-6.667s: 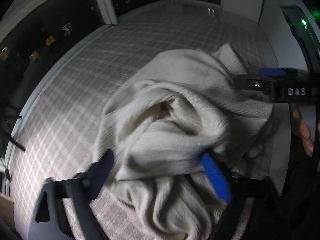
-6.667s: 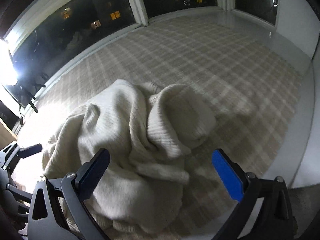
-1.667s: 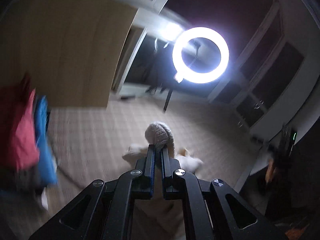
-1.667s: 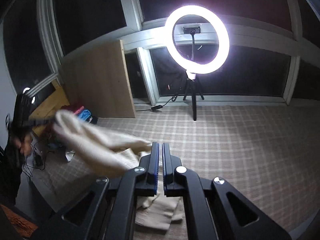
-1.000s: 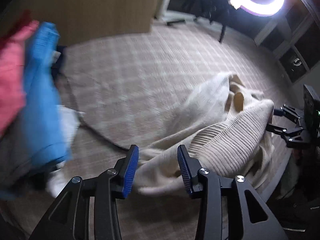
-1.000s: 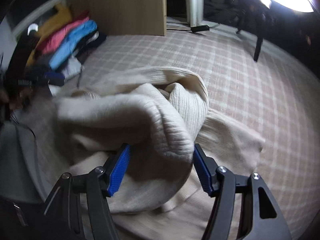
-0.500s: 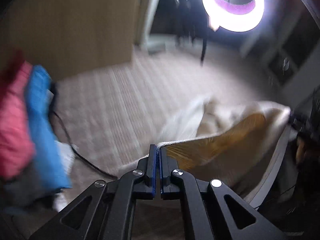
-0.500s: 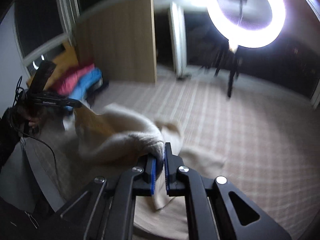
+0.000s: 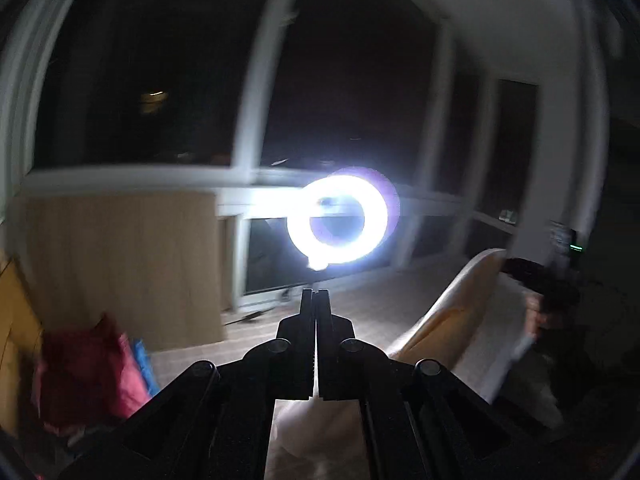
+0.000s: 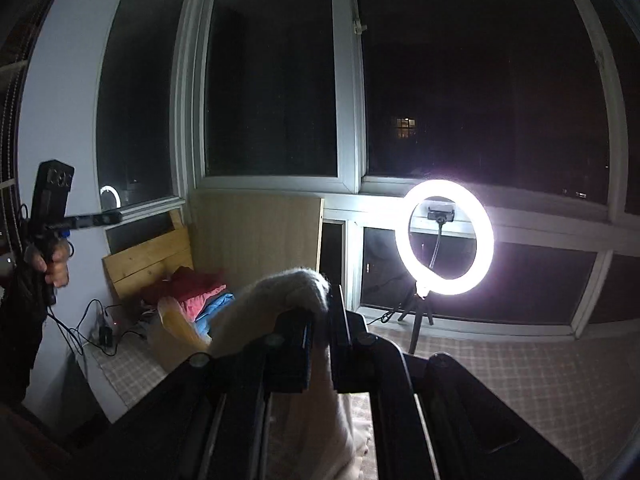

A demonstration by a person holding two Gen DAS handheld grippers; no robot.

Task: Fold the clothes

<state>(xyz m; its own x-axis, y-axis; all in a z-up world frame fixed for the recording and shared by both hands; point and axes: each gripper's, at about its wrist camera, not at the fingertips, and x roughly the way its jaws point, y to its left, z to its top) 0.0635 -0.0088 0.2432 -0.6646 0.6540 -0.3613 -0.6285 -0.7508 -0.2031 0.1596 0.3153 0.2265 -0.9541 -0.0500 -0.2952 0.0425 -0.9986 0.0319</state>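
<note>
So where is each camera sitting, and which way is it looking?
Left wrist view: sits on the left claw, looking along its shut fingers toward the ring light and dark windows; the other claw and its hand show at right.
Right wrist view: sits on the right claw, shut on the cream sweater, facing the windows; the hand holding the left claw shows at left.
Both share the ring light, wooden board, red clothes and sweater.

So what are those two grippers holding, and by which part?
Both hold the cream sweater. The right gripper pinches a bunched fold; the left gripper clamps a thin edge. Which part of the garment cannot be told.
</note>
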